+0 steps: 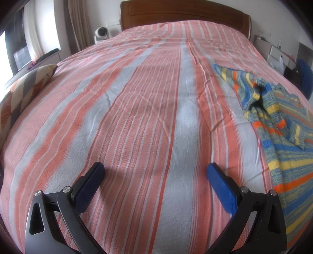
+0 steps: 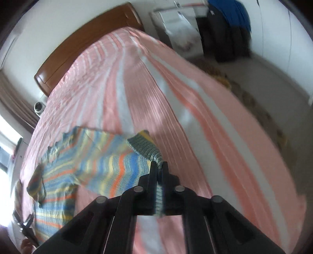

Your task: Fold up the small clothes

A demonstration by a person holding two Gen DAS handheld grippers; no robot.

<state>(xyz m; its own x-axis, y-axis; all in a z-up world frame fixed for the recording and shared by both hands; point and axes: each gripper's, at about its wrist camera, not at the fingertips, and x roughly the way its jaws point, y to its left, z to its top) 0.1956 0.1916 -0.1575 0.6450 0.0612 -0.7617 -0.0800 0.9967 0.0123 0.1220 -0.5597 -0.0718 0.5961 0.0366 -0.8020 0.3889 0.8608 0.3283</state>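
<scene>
A small knitted sweater (image 1: 281, 125) with blue, yellow, orange and grey-green stripes lies rumpled on the bed at the right of the left wrist view. My left gripper (image 1: 155, 172) hovers over bare bedspread to its left, open, nothing between its blue pads. In the right wrist view, which is blurred by motion, my right gripper (image 2: 159, 166) is shut on the sweater's (image 2: 92, 162) ribbed edge (image 2: 145, 145). The knit is pinched between the black fingers and stretches away to the left across the bed.
The bed carries a pink, orange and grey striped bedspread (image 1: 137, 109) with a wooden headboard (image 1: 183, 13) at the far end. A patterned cushion (image 1: 25, 88) lies at the left edge. A small white fan (image 1: 100, 33), a white cabinet (image 2: 176, 27) and hanging dark clothes (image 2: 227, 29) stand beside the bed.
</scene>
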